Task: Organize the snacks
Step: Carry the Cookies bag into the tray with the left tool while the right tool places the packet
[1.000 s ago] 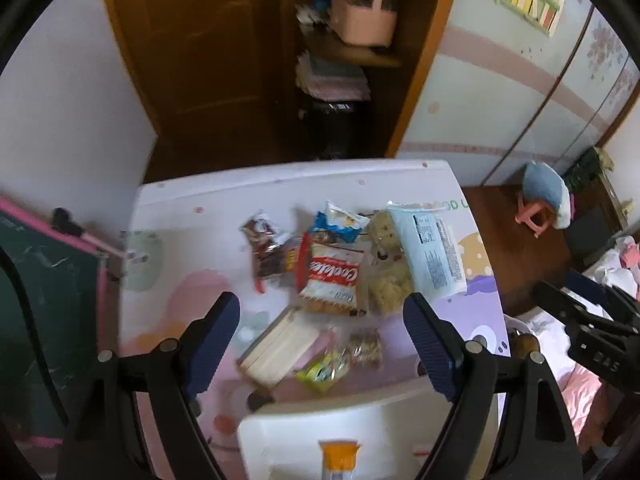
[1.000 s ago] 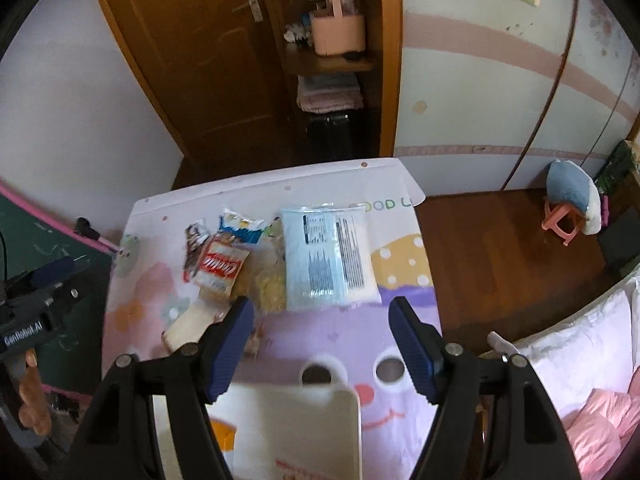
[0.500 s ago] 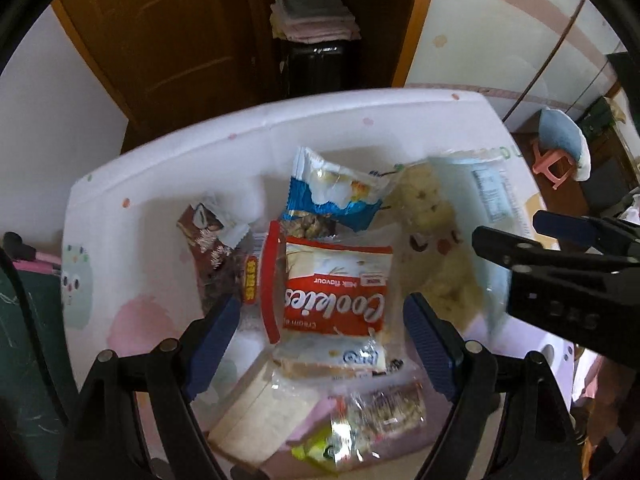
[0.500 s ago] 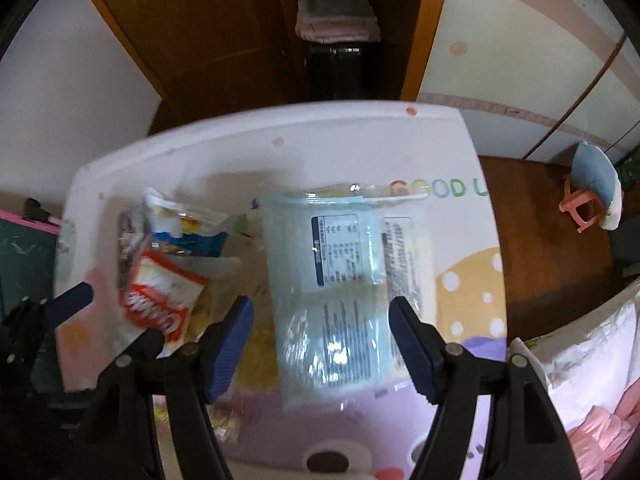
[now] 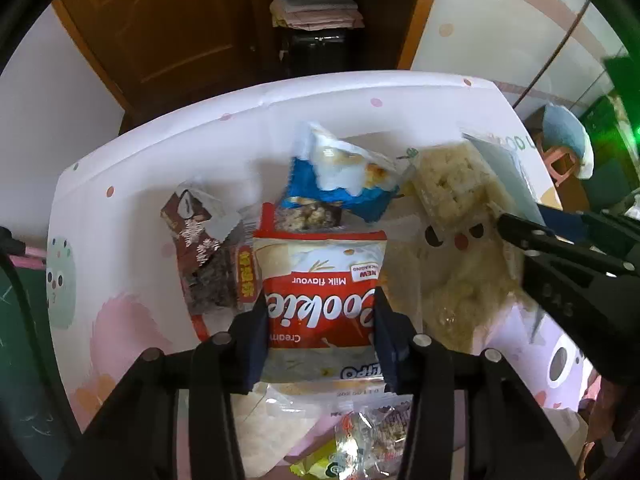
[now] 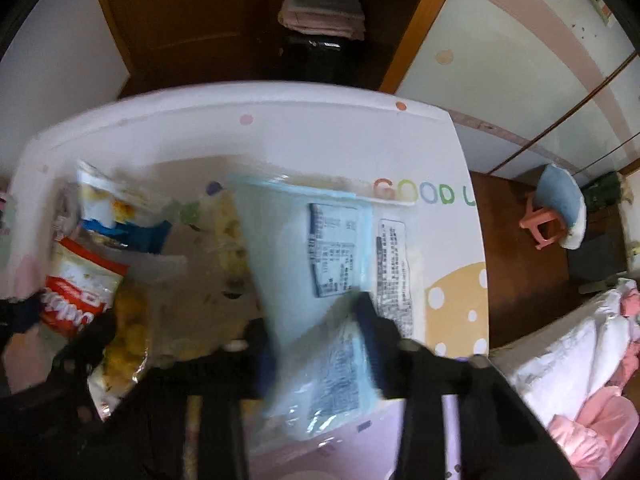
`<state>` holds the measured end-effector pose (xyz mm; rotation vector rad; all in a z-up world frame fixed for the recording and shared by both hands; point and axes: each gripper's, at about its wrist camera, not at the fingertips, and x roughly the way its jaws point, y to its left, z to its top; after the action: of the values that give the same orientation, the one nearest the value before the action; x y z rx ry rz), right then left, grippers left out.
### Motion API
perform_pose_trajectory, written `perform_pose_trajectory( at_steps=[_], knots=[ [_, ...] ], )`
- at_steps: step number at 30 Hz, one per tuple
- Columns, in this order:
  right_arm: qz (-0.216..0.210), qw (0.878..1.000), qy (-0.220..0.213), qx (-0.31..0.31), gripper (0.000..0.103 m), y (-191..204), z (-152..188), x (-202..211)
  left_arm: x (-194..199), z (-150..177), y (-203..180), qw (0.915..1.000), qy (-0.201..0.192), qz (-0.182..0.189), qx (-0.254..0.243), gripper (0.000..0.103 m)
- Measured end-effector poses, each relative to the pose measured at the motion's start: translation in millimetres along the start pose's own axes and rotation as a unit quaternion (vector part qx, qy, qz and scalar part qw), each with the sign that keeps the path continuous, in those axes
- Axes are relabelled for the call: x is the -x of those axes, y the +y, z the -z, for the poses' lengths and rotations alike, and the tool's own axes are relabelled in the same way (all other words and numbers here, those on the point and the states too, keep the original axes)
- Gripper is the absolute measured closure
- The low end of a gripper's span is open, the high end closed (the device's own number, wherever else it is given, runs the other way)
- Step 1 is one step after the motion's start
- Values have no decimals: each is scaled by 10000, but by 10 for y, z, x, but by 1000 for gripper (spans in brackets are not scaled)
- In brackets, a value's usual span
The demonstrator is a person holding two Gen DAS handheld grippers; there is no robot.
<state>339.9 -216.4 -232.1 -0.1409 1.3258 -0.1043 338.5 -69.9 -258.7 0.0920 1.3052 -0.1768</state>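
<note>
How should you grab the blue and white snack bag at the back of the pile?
Probably by its far crimped top edge, coming from above at the back. The blue and white snack bag lies puffed and tilted, its near end resting on other packs behind the cookies pack that the left gripper holds, so only the far end is free.

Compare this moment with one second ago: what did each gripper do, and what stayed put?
Both grippers came down from above the table. The left gripper closed on the red-and-white cookie packet; the right gripper closed on the pale blue plastic bag with printed labels. The brown chocolate wrapper and blue-and-white snack packet lie where they were.
</note>
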Motion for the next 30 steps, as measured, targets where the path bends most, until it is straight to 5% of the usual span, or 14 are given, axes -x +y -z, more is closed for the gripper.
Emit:
perform_pose_trajectory(
  at_steps=[14,23,30],
  knots=[
    [-1061,9909,-581,-592,97,-533,241,692,918,240,276,9974,-646,20,303,59],
    [-1957,9694,-1285,-741,98,-763,792,1702,1983,837,253,9927,-1181,-34,235,59],
    [-2230,9577,-1758,-464,98,-781,1402,2464,2746,1467,105,9874,-1565,-178,122,59]
  ],
)
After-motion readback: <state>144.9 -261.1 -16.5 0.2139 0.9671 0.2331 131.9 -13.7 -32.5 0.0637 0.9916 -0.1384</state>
